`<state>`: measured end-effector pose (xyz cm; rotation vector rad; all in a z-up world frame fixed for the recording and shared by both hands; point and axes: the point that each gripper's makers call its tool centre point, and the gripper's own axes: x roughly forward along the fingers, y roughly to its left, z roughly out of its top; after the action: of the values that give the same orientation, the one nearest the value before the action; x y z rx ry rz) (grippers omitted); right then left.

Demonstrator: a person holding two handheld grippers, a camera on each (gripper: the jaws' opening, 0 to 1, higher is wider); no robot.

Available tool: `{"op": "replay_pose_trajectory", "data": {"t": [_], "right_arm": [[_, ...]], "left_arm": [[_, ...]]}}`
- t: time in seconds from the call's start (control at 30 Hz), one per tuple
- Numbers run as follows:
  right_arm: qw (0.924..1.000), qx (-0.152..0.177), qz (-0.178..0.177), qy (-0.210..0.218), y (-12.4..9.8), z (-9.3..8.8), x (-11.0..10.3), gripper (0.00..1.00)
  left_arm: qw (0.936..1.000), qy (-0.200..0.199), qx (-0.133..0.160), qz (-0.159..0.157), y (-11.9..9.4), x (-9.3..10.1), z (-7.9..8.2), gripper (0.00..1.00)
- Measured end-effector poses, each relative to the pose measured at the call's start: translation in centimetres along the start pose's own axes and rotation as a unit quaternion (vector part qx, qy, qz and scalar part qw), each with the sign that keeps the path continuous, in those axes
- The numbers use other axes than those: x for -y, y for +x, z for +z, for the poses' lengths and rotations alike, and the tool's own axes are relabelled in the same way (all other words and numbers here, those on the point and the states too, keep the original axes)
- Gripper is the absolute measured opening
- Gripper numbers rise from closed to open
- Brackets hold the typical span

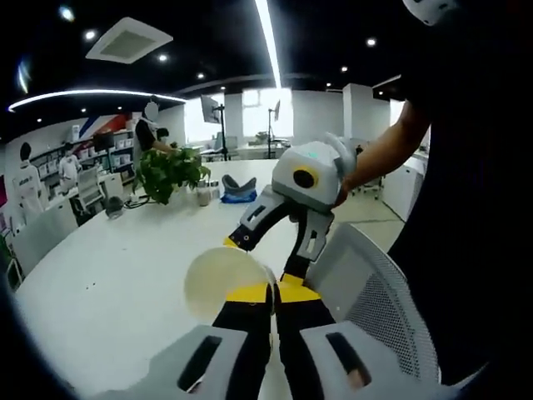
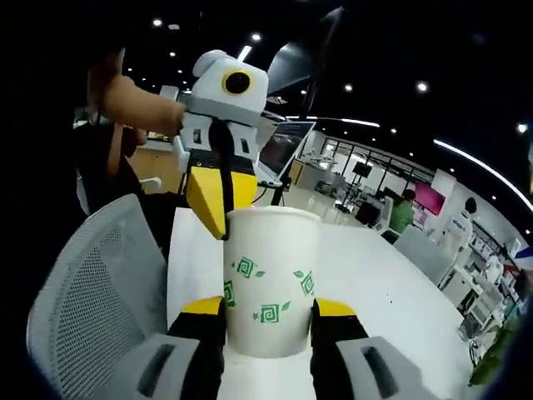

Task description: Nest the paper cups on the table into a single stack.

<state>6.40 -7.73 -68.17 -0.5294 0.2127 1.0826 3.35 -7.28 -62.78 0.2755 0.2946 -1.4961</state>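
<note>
The paper cup [image 2: 272, 279] carries no readable words, only small green square-spiral marks with leaves. In the right gripper view the right gripper [image 2: 268, 312] clamps this cup upright between its yellow-tipped jaws, above the white table [image 2: 391, 283]. The left gripper [image 2: 218, 218] pinches the cup's rim at the upper left. The left gripper view looks at the cup [image 1: 226, 286] from its end (a pale round disc), held edge-on between the closed jaws of the left gripper [image 1: 273, 293], with the right gripper [image 1: 271, 254] coming from behind. This view also shows a mesh chair [image 1: 375, 304] and a potted plant [image 1: 169, 173] far on the table [image 1: 108, 283].
</note>
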Motion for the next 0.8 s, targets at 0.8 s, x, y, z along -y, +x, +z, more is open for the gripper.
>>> {"op": "replay_pose_trajectory", "data": {"t": [0.8], "right_arm": [[0.9949, -0.007, -0.035, 0.094, -1.8, -2.7, 1.4, 0.58]], "left_arm": [[0.9956, 0.035, -0.086, 0.012, -0.8, -0.8, -2.9, 0.00]]}}
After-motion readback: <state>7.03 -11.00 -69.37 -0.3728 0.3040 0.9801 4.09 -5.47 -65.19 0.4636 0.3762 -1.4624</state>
